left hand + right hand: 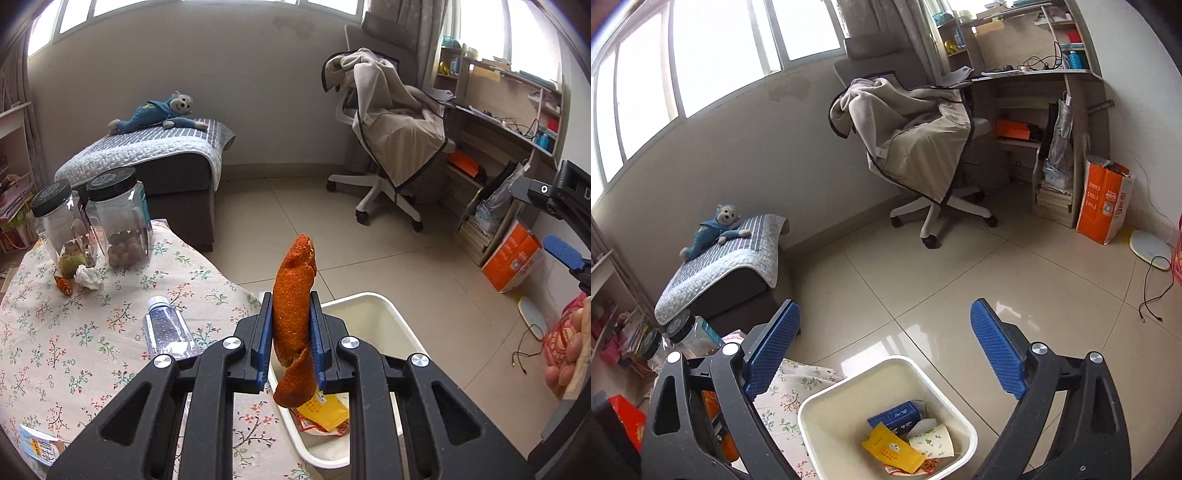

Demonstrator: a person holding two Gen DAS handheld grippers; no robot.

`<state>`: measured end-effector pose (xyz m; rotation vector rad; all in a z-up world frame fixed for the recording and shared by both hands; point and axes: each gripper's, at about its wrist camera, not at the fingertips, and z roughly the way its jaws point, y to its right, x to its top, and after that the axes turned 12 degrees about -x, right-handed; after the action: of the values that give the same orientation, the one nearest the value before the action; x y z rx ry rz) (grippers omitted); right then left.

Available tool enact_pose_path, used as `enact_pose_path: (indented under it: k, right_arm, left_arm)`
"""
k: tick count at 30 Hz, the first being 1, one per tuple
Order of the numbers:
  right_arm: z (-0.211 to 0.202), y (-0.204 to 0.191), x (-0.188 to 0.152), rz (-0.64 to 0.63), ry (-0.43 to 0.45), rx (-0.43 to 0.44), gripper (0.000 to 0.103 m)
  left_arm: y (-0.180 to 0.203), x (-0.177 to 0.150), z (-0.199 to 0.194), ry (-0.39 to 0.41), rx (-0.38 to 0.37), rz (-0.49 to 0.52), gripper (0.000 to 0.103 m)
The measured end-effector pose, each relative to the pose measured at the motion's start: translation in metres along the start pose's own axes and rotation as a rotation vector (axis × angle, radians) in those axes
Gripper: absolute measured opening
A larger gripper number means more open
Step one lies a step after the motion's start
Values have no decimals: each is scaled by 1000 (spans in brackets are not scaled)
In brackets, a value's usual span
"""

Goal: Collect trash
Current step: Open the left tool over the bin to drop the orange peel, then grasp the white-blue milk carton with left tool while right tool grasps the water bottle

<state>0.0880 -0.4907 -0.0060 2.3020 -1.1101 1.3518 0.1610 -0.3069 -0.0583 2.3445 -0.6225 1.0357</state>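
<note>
My left gripper [291, 314] is shut on a long orange peel [294, 295] and holds it upright over the near edge of the white trash bin [384, 308]. The bin stands on the floor beside the table and holds a yellow packet [325, 408]. In the right wrist view my right gripper [886, 343] is open and empty, above the same bin [827, 402], which holds a yellow packet [890, 448], a blue box [895, 413] and a paper cup [932, 441]. On the table lie a clear water bottle [166, 328], a crumpled tissue [88, 277] and a small orange peel scrap [62, 284].
The floral-cloth table [55, 339] carries two black-lidded jars [118, 218] and a wrapper at its near-left edge [40, 445]. An office chair with a blanket [391, 136], a sofa with a plush monkey [159, 110], a desk [509, 122] and an orange bag [1104, 199] surround the tiled floor.
</note>
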Motion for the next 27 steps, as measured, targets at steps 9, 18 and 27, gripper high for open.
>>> enact_pose_path:
  k: [9,18,27]
  right_arm:
    - [-1,38,8,88,38,-92,96]
    - [-10,17,-1,-2,49,-85,96]
    - [-30,-49,-39,-266,-9,1,96]
  left_arm:
    - [41,5,19,-36,-77,10,48]
    - [29,4,-9,-7,-5,51,78]
    - [-34,-18,-51,-29,117,42,84]
